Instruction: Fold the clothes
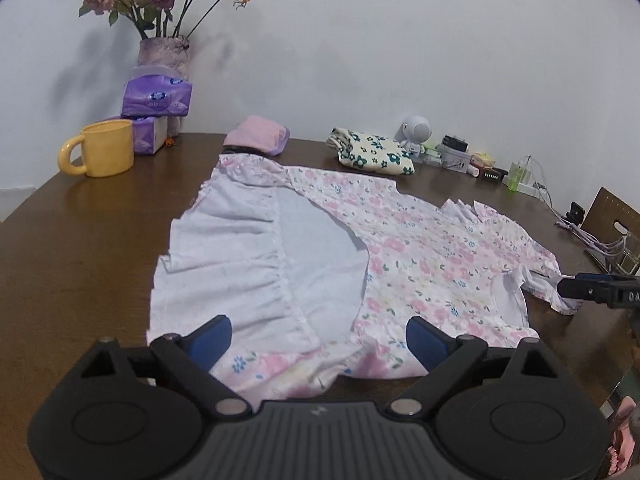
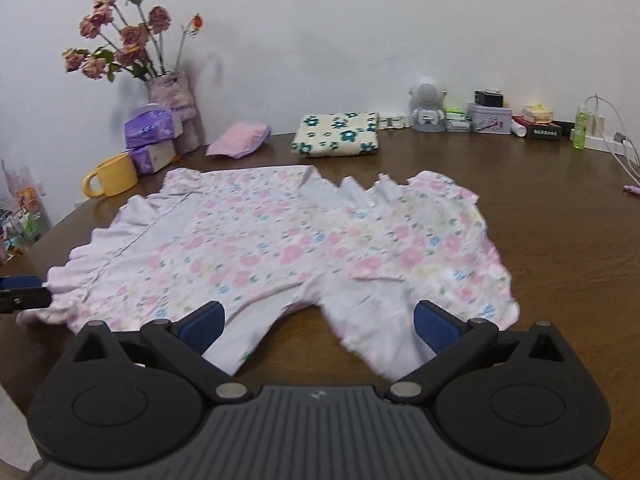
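Because the floral garment (image 1: 420, 248) lies spread flat on the table (image 1: 100, 248), we hold the left gripper (image 1: 318, 340) and right gripper (image 2: 318, 326) wide open at its near edge, ready to pinch.

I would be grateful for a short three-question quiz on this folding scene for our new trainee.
1. True or false: the left gripper is open.
2. Which thing stands nearest the yellow mug? A) the tissue packs B) the white robot figure C) the green bottle
3. Fill in: the floral garment lies spread on the ___ table.

Key: 1 true; 2 A; 3 wooden.
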